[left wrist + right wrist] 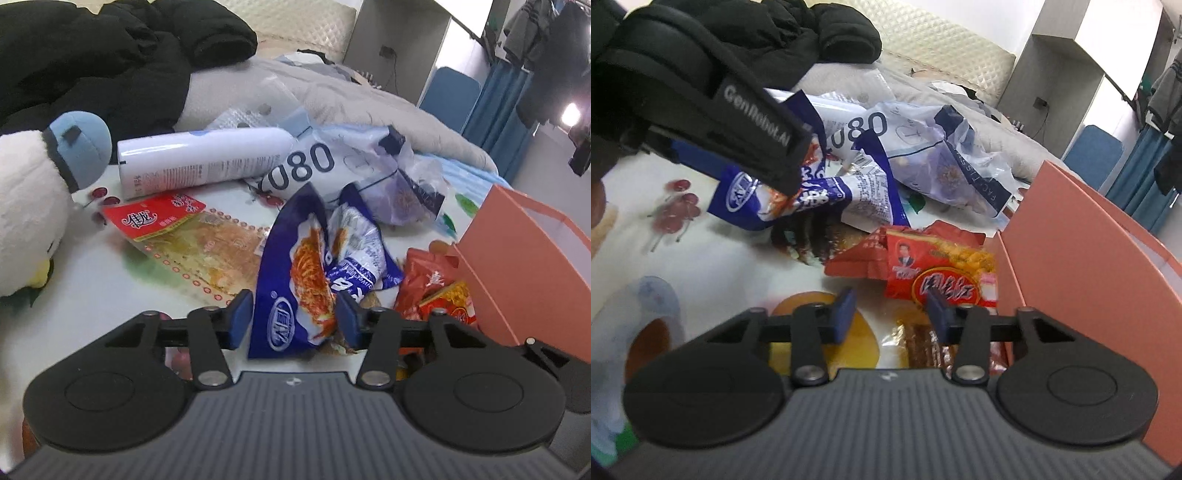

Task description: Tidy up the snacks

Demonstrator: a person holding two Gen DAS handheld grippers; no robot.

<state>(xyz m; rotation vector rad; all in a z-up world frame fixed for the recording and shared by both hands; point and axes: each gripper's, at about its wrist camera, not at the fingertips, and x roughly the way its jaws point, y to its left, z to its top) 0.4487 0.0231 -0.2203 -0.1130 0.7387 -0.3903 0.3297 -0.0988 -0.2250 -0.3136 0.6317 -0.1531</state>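
Observation:
My left gripper (294,317) is shut on a blue snack packet (295,273) and holds it up above the printed tablecloth (110,295). The packet also shows in the right wrist view (798,184), under the left gripper's black body (713,99). My right gripper (889,314) is open and empty, low over the table just in front of a red snack packet (923,269). A red and clear snack packet (173,229) lies flat at the left. The pink paper bag (524,266) stands open at the right, also in the right wrist view (1082,258).
A white spray can (203,158) lies on its side behind the snacks. A plastic bag marked 080 (369,173) sits at the back. A plush toy (40,192) is at the left edge. A black jacket (92,62) and grey bedding (332,92) lie behind.

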